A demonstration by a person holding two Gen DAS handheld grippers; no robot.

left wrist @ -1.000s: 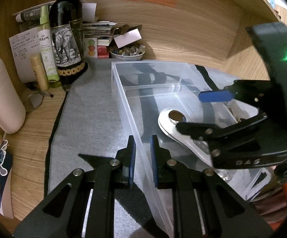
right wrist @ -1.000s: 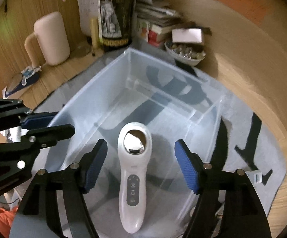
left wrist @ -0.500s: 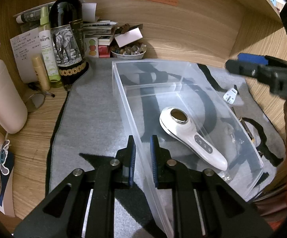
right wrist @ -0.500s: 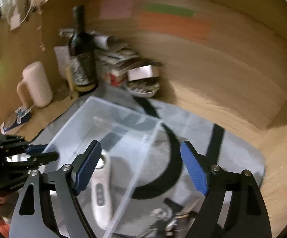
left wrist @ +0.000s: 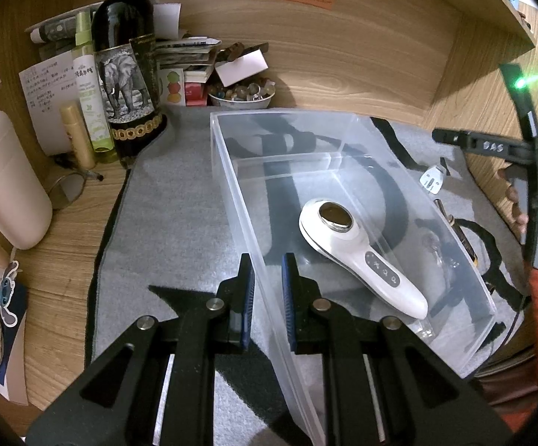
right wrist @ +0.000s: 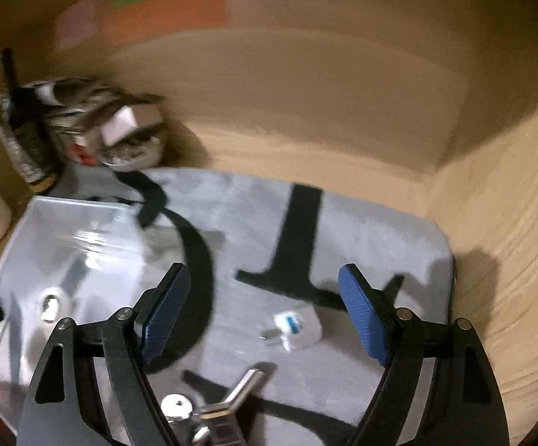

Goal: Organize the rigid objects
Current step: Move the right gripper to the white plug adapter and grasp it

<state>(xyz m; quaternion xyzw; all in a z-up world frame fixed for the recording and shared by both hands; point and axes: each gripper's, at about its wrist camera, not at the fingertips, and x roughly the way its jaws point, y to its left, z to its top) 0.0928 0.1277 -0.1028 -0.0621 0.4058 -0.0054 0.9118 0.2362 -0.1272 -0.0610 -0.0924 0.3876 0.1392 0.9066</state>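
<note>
Left wrist view: left gripper fingers pinch the bin wall; right gripper fingers spread, empty.

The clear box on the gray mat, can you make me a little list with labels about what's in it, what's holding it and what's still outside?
box: clear plastic bin on a gray mat
inside: white handheld device, lying flat
left gripper: shut on the bin's near wall
right gripper: open, empty, over the mat beside the bin
still outside: white plug adapter, metal pieces
behind: wine bottle, bowl of trinkets
</note>
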